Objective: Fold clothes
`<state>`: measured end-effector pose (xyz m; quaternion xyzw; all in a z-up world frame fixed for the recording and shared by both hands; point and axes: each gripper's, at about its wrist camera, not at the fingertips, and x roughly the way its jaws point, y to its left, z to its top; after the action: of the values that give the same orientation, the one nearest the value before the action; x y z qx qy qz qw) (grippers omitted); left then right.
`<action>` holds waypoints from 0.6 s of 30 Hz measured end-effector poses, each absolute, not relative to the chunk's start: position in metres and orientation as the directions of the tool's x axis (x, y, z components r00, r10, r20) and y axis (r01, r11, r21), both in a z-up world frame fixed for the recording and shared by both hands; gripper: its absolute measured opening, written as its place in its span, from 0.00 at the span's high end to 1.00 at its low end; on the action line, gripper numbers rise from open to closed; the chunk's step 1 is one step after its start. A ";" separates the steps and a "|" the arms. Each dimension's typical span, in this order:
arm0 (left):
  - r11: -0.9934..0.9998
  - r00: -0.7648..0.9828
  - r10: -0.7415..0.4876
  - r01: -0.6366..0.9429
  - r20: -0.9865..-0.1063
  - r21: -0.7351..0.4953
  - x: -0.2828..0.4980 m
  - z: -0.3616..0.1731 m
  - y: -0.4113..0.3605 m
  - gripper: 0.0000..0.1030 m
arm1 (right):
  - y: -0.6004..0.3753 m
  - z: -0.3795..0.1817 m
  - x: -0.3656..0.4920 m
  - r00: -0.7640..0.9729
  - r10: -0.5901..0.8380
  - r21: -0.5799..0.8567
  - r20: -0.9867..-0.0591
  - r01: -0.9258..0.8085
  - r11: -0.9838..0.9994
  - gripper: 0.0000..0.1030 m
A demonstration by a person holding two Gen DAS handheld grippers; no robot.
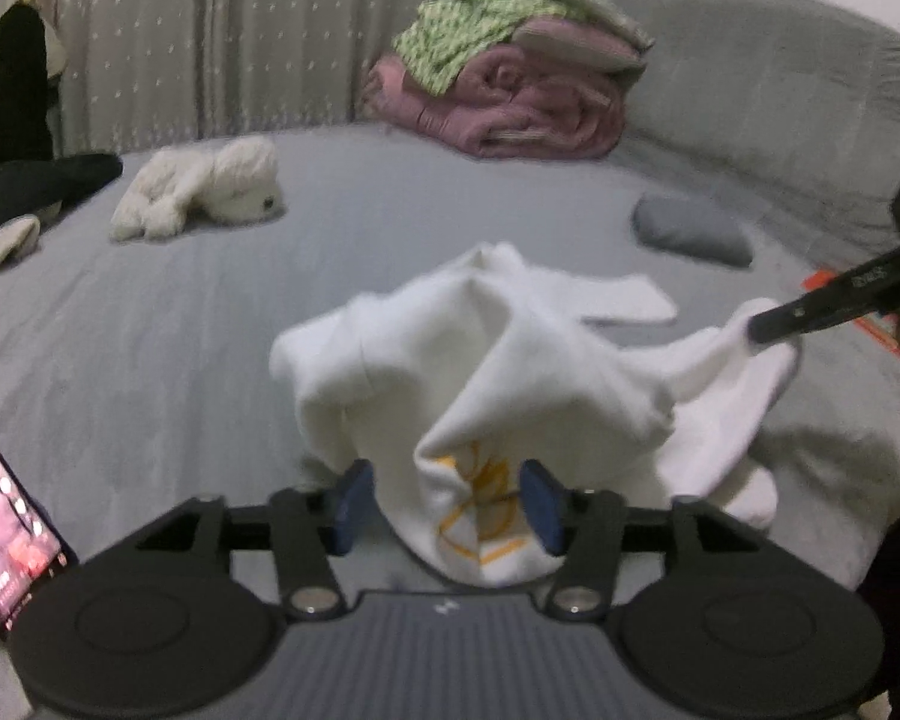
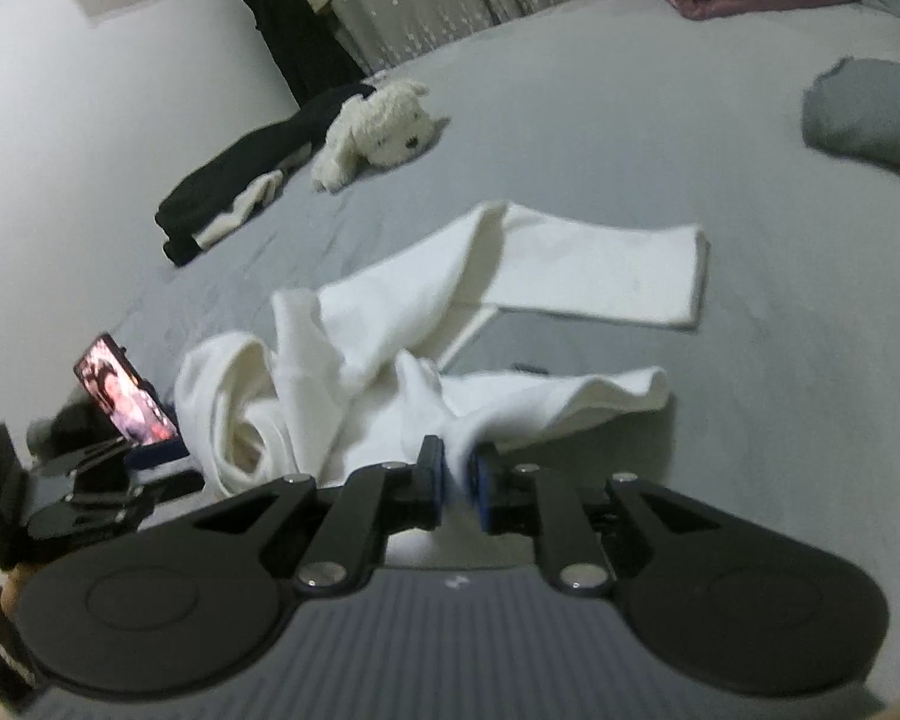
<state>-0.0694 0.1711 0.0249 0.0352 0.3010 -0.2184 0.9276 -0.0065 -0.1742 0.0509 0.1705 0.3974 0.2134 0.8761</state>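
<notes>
A white long-sleeved garment (image 1: 510,372) with a yellow print lies crumpled on the grey bed (image 1: 180,330). My left gripper (image 1: 448,504) stands open. The printed part of the garment bulges up between its blue pads, which do not press on it. In the right wrist view the garment (image 2: 390,312) sprawls with one sleeve stretched out to the right. My right gripper (image 2: 459,477) is shut on a fold of the white fabric. From the left wrist view its black fingers (image 1: 810,312) pinch a sleeve end and lift it at the right.
A white plush dog (image 1: 210,192) and dark clothes (image 1: 36,180) lie at the far left. A pink blanket pile (image 1: 510,96) topped with green cloth sits at the back. A folded grey item (image 1: 690,228) lies at the right. A lit phone (image 1: 6,516) shows at the left edge.
</notes>
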 end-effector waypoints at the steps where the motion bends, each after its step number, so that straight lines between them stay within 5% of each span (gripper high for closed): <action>1: 0.900 0.729 -0.390 0.430 -0.562 -0.067 -0.070 0.027 0.172 0.35 | -0.172 0.054 -0.004 0.600 0.509 0.469 -0.617 -0.240 0.850 0.84; 4: 0.897 0.739 -0.409 0.434 -0.536 -0.086 -0.069 0.031 0.171 0.31 | -0.164 0.062 0.004 0.619 0.500 0.460 -0.606 -0.240 0.855 0.81; 7: 0.901 0.749 -0.408 0.424 -0.521 -0.095 -0.063 0.033 0.169 0.30 | -0.156 0.067 0.010 0.663 0.474 0.443 -0.579 -0.232 0.866 0.50; 8: 0.904 0.754 -0.403 0.416 -0.518 -0.097 -0.061 0.033 0.169 0.30 | -0.155 0.069 0.011 0.678 0.467 0.440 -0.567 -0.230 0.868 0.46; 18: 0.923 0.784 -0.384 0.309 -0.488 -0.229 -0.033 0.031 0.182 0.27 | -0.116 0.064 0.034 0.659 0.531 0.487 -0.532 -0.274 0.829 0.46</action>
<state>-0.0334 0.1825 0.0310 -0.0685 0.2725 -0.1839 0.9419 0.0341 -0.1164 0.0639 0.1857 0.3454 0.2258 0.8918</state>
